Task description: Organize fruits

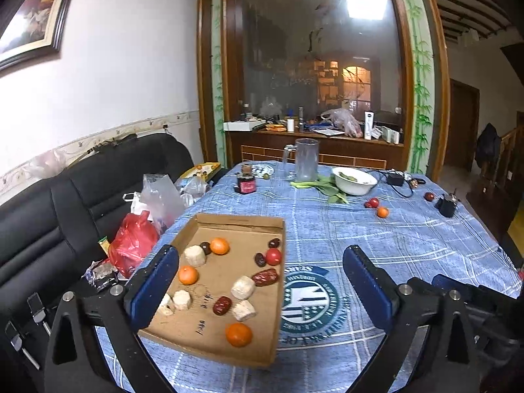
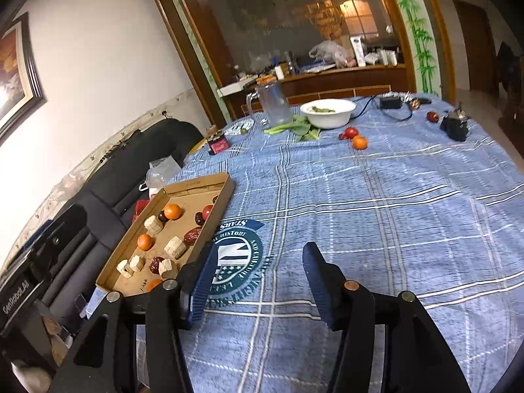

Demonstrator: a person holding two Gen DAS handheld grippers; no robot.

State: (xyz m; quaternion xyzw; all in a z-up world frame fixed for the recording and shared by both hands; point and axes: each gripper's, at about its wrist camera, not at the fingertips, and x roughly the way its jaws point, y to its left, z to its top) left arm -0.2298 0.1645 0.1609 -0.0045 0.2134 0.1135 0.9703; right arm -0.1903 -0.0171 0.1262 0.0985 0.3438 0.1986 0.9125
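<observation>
We have most of the fruit gathered in the cardboard tray [image 1: 229,229] at the left edge of the worktop [image 1: 409,245]: small oranges, red dates, a red tomato-like fruit and pale cut chunks lie loose on its floor. Still out are a loose orange [image 1: 382,212] and a red fruit [image 1: 372,202] touching or just beside it, far across the blue checked cloth, near the white bowl [image 1: 355,180], with another red fruit [image 1: 429,196] further right. Our left hand-held gripper [image 1: 258,281] hangs over the tray, spread wide and holding nothing; our right hand-held gripper [image 2: 258,281] is parted over bare cloth, also empty. We judge the next reach best suits the right one: approach the loose orange from above, straddle it squarely, and close gently so it doesn't roll.
</observation>
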